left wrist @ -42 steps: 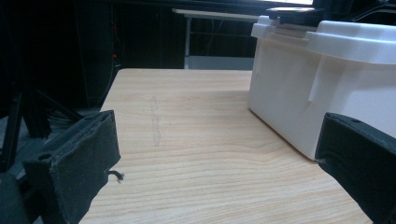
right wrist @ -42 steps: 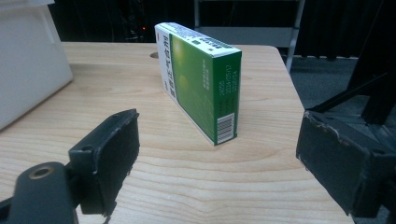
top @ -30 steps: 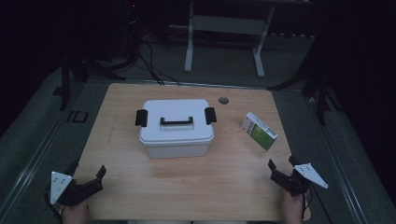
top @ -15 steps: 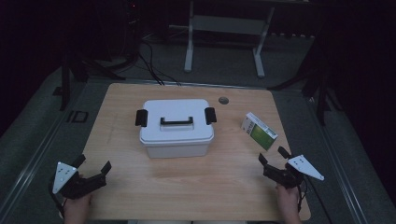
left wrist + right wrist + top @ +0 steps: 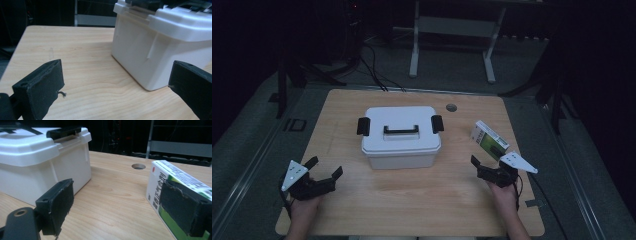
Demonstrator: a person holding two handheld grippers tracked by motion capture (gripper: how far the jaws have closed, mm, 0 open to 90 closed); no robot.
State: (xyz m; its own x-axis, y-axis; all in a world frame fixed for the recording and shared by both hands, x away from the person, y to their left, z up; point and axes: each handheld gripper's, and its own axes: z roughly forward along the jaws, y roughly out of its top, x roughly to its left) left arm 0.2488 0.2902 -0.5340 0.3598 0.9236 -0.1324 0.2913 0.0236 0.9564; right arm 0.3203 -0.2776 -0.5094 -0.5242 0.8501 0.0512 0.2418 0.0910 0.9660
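White storage box (image 5: 401,136) sits mid-table (image 5: 422,200), lid on w/ both black latches down (contents hidden). Green-white carton (image 5: 489,140) lies to box's right. Right gripper (image 5: 486,166) just near side of carton, jaws wide, empty. Left gripper (image 5: 325,170) front-left of box, wide open, empty.

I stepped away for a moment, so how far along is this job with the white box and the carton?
Nothing looks done: the white box sits shut, latches down, and the green carton lies beside it. Both the left gripper and right gripper hover open and empty. Opening, loading and closing appear left.
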